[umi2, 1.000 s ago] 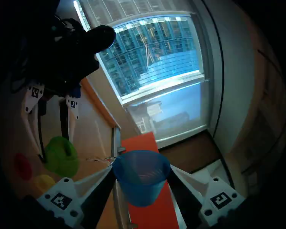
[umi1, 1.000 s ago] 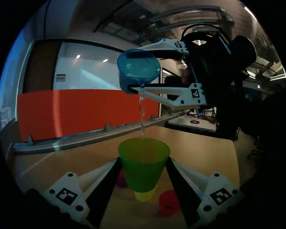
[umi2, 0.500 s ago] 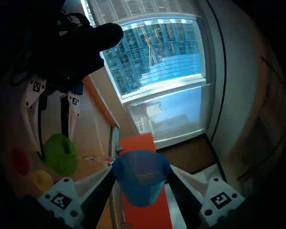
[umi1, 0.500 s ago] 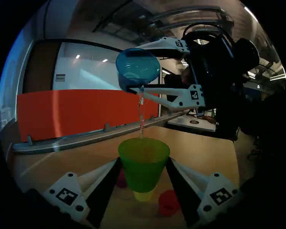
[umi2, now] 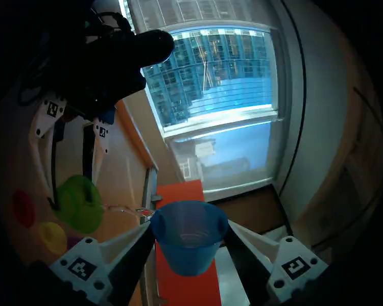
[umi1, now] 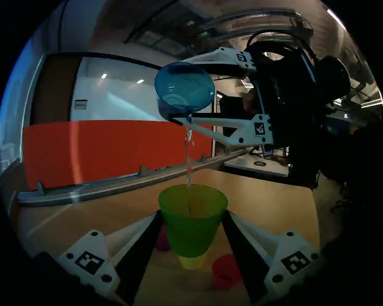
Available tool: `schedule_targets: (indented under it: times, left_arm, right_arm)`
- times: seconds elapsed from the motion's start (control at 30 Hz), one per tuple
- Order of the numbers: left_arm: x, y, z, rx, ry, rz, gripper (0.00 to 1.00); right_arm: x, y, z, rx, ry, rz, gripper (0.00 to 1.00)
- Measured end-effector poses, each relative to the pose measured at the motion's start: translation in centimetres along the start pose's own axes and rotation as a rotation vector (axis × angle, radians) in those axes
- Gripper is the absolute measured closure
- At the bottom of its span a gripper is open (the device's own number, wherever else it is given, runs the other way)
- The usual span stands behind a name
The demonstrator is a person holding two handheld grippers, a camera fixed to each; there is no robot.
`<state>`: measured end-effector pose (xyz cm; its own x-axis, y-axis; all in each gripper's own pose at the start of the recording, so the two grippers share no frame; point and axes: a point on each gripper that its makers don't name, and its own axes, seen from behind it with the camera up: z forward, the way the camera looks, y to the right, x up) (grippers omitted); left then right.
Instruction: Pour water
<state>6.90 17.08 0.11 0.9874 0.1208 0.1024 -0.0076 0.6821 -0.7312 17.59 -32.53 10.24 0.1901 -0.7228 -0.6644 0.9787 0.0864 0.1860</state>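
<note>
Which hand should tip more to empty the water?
The right gripper, probably: it holds the blue cup tipped over the green cup, water running down. The left gripper only holds that one.

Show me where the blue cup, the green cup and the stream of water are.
blue cup (umi1: 185, 91): left gripper view, inside wall of the tilted cup.
green cup (umi1: 192, 232): left gripper view, front wall below the rim.
stream of water (umi1: 188, 163): left gripper view, midway between the two cups.

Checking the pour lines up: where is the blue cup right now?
In the left gripper view the blue cup sits upper centre, tipped in the right gripper, directly above the green cup the left gripper holds.
</note>
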Motion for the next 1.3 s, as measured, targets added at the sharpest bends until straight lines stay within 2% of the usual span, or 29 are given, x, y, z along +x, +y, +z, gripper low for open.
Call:
schedule_targets:
  times: [0.67,1.3]
  left_arm:
    - [0.07,-0.08,-0.02,0.002,0.000,0.000,0.17]
    - [-0.01,-0.56,-0.03,0.011,0.004,-0.006,0.17]
  right_arm:
    - [0.61,0.20,-0.26,-0.006,0.014,-0.061,0.10]
    - [1.02,0.08,0.18,-0.018,0.014,-0.161,0.10]
